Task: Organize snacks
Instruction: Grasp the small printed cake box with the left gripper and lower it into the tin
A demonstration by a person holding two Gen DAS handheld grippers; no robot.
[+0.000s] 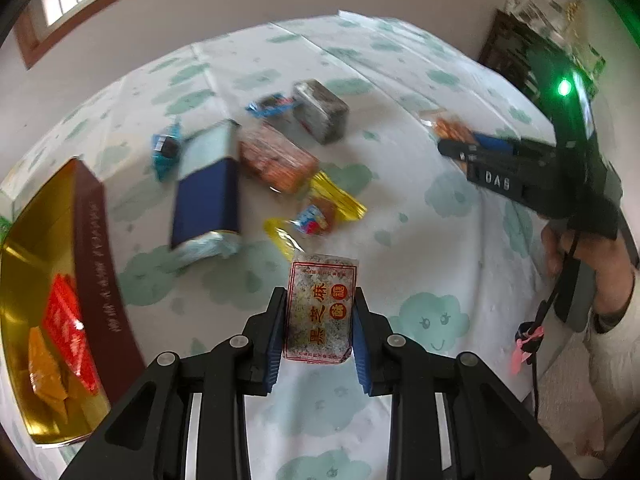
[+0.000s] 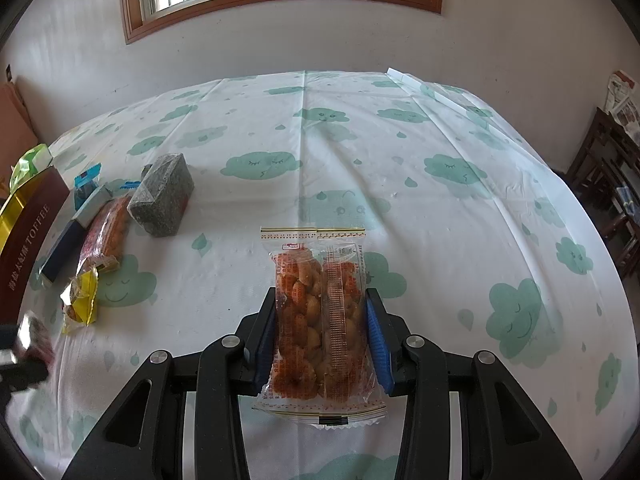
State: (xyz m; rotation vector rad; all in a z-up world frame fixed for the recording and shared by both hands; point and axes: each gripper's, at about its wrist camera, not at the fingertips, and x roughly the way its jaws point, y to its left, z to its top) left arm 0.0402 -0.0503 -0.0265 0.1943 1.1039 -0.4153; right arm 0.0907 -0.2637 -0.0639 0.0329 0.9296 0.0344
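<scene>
The left gripper [image 1: 320, 320] is clamping a sesame packet [image 1: 320, 312], probably heading for the gold box [image 1: 36, 240] at the table's left edge. The right gripper [image 2: 322, 332] is gripping a peanut bag [image 2: 320, 320] mid-table, apparently waiting its turn.

Right claw [image 2: 321, 330] clamping peanut packet [image 2: 320, 320], cloud-print tablecloth [image 2: 440, 200]

left gripper [image 1: 320, 330]: black linkage | blue fingers [image 1: 275, 340] | silver screws | right gripper [image 2: 322, 330]: same
</scene>
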